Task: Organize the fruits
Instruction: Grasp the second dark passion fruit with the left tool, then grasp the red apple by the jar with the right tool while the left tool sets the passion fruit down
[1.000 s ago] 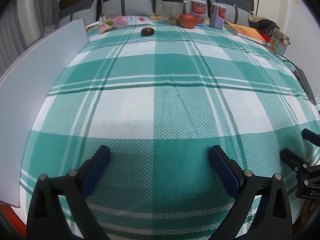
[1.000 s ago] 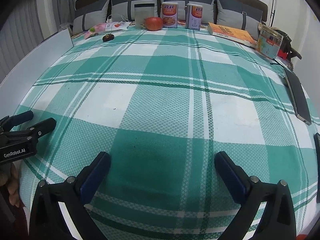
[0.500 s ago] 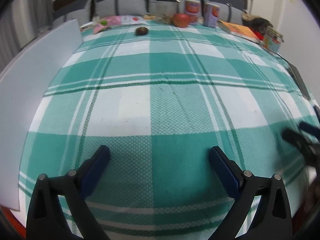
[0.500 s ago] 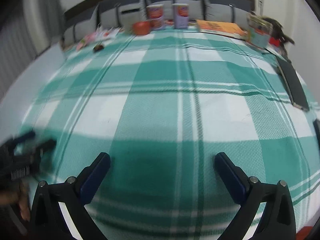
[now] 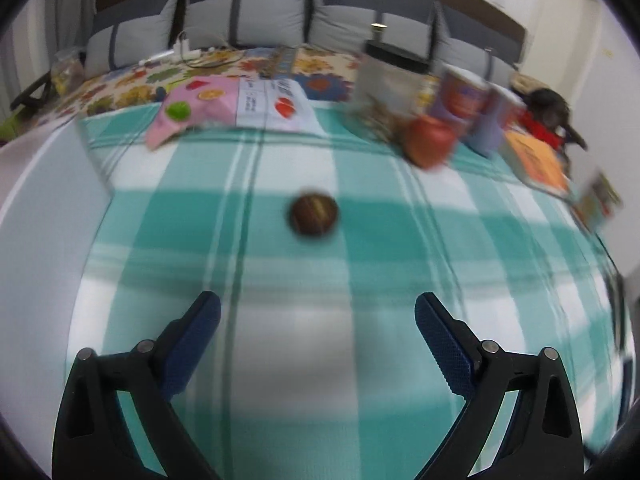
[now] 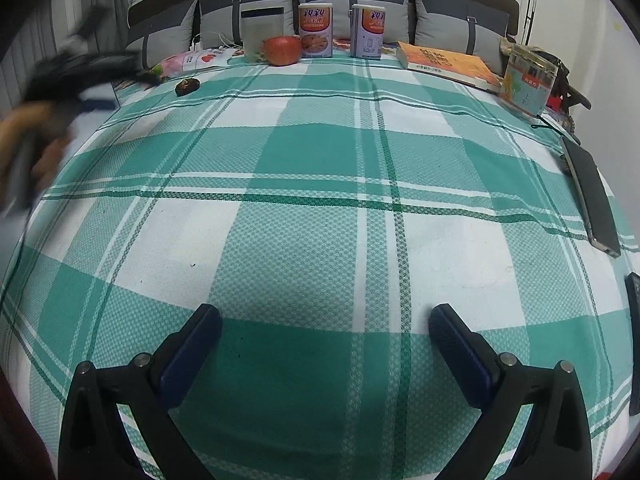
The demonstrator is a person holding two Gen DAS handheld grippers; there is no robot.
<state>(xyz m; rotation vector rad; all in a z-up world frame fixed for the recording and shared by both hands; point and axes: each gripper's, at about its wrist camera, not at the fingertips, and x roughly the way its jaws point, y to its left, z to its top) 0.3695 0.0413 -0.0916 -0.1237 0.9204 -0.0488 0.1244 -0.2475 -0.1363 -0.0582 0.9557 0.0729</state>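
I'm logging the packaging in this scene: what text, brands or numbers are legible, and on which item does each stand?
"亲亲": left can, at its top; smaller print below too small to read.
Right can: blurred script logo, unreadable.
Orange book: cover title too distorted to read.
Box at right: characters too small to read.
Fruit-printed packet: print blurred.
Left gripper, right gripper: no lettering visible.
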